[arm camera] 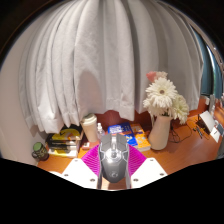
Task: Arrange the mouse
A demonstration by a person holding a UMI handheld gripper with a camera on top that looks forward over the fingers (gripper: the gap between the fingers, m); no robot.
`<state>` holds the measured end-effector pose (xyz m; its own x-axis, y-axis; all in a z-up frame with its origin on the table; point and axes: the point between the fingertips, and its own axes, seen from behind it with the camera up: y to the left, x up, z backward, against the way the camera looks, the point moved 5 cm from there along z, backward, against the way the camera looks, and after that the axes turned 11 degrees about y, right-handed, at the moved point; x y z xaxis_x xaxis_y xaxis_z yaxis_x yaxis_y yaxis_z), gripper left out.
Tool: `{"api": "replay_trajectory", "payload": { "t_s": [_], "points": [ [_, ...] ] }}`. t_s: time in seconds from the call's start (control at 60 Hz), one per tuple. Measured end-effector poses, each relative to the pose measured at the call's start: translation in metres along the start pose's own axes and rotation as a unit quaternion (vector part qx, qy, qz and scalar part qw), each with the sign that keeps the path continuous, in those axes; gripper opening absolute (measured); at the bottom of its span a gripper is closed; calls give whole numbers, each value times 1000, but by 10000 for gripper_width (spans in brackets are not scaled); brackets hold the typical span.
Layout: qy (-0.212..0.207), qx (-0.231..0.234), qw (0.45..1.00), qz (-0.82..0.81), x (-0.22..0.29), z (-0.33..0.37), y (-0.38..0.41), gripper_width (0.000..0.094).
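Note:
A grey and black computer mouse lies lengthwise between my two fingers, its nose pointing away from me. My gripper is shut on it, and the magenta pads press on both of its sides. The mouse seems to be held above the wooden desk; its underside is hidden.
Beyond the fingers stand a beige vase with white flowers, a pale cup, a blue book and a stack of books. White curtains hang behind the desk. More items lie at the far right.

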<state>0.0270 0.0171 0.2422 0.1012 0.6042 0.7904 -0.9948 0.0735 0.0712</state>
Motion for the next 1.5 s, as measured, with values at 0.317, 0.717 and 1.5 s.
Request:
{"api": "replay_trajectory", "payload": {
  "t_s": [0.317, 0.717, 1.5],
  "points": [
    [12, 66, 997, 45, -45, 15, 216, 324],
    [177, 52, 980, 71, -243, -64, 291, 324],
    [107, 53, 991, 65, -168, 81, 170, 843]
  ]
}}
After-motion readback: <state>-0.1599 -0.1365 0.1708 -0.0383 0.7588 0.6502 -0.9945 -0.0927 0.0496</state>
